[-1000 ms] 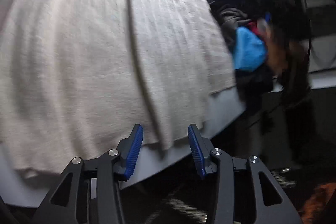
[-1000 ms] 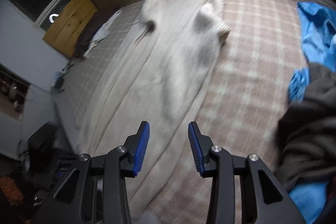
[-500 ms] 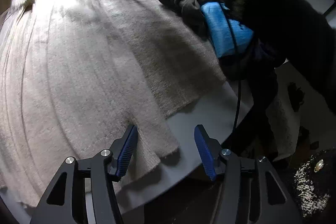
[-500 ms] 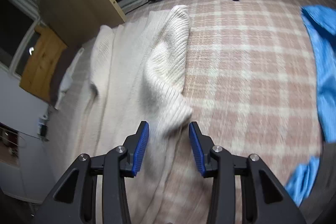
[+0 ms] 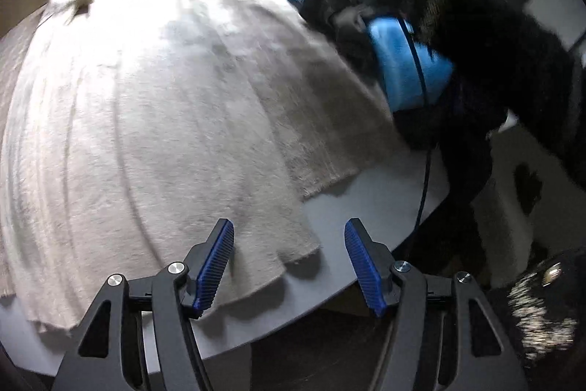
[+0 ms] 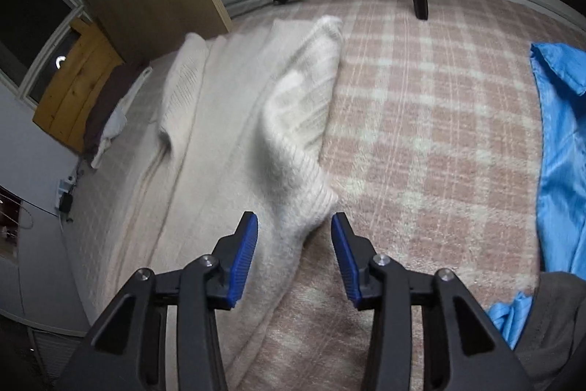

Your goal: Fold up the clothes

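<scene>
You are holding the left gripper (image 5: 289, 261) over the near hem of the cream sweater (image 5: 154, 120), which is lying spread on the grey table (image 5: 366, 193). Its jaws have just been opening and are now standing released, the hem corner lying between the blue pads, touching neither. You are pointing the right gripper (image 6: 295, 257) at the sweater's ribbed sleeve cuff (image 6: 311, 200) on the pink checked blanket (image 6: 432, 141); its fingers are gaping, the cuff tip sitting just ahead, ungrasped. A blue garment (image 6: 560, 141) is lying well right.
</scene>
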Demonstrator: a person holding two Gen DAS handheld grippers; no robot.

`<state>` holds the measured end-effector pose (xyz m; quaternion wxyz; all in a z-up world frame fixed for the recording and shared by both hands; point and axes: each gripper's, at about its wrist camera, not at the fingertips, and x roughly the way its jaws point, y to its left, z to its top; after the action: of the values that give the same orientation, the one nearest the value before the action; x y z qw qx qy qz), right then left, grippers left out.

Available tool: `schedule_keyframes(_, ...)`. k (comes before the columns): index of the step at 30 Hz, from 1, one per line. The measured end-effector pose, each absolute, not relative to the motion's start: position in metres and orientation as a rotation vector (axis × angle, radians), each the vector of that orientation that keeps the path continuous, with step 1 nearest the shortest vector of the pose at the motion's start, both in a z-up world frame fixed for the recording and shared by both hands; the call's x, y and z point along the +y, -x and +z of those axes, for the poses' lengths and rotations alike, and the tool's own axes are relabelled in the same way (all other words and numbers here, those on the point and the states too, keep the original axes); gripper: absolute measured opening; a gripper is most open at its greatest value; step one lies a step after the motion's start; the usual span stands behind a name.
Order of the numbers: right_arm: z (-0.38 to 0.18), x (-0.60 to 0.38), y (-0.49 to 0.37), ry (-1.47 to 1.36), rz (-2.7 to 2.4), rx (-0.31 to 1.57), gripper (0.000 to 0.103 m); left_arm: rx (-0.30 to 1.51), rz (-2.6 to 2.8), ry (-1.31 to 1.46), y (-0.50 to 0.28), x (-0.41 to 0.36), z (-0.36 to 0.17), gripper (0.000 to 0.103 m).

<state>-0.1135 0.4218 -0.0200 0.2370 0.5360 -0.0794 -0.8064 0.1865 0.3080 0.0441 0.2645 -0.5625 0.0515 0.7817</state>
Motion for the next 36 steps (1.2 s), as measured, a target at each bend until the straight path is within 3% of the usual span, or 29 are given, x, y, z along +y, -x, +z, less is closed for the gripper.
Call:
schedule_keyframes(2, -0.028, 0.421, 0.113, -1.485, -2.2, -0.215, 0.041, 0.229, 2.147, 1.503, -0.19, 0.315, 0.04, 0.061)
schedule_keyframes(5, -0.033, 0.421, 0.111, -1.464, -2.204, -0.231, 0.041, 0.216, 2.178, 1.462, -0.192, 0.316, 0.039, 0.058)
schedule_keyframes(6, -0.034, 0.421, 0.111, -1.463, -2.203, -0.238, 0.041, 0.194, 2.191, 1.45, -0.191, 0.312, 0.039, 0.053)
schedule_keyframes(8, -0.034, 0.423, 0.113, -1.475, -2.201, -0.274, 0.036, 0.126, 2.225, 1.446, -0.187, 0.299, 0.038, 0.024)
schedule_keyframes(9, -0.036, 0.423, 0.115, -1.491, -2.189, -0.306, 0.025, 0.081, 2.238, 1.451, -0.185, 0.291, 0.038, 0.018)
schedule_keyframes(11, -0.038, 0.424, 0.118, -1.52, -2.167, -0.368, 0.015, -0.142, 2.201, 1.478, -0.175, 0.268, 0.034, 0.007)
schedule_keyframes(14, -0.033, 0.421, 0.119, -1.545, -2.177, -0.413, 0.012, -0.49, 2.159, 1.475, -0.171, 0.232, 0.028, 0.007)
schedule_keyframes(16, -0.026, 0.416, 0.12, -1.552, -2.182, -0.437, 0.011, -0.616, 2.158, 1.452, -0.175, 0.216, 0.028, 0.007)
schedule_keyframes(23, 0.012, 0.358, 0.131, -1.498, -2.184, -0.356, 0.011, -0.756, 2.261, 1.383, -0.192, 0.181, 0.039, 0.007)
schedule_keyframes(31, -0.002, 0.277, 0.149, -1.561, -2.157, -0.176, 0.011, -0.83, 2.348, 1.401, -0.2, 0.148, 0.03, 0.007)
schedule_keyframes(34, -0.014, 0.245, 0.152, -1.607, -2.12, -0.013, 0.02, -0.866, 2.354, 1.433, -0.201, 0.139, 0.02, 0.007)
schedule_keyframes(36, -0.008, 0.236, 0.148, -1.584, -2.099, 0.045, 0.04, -0.909, 2.365, 1.422, -0.205, 0.13, 0.023, 0.006)
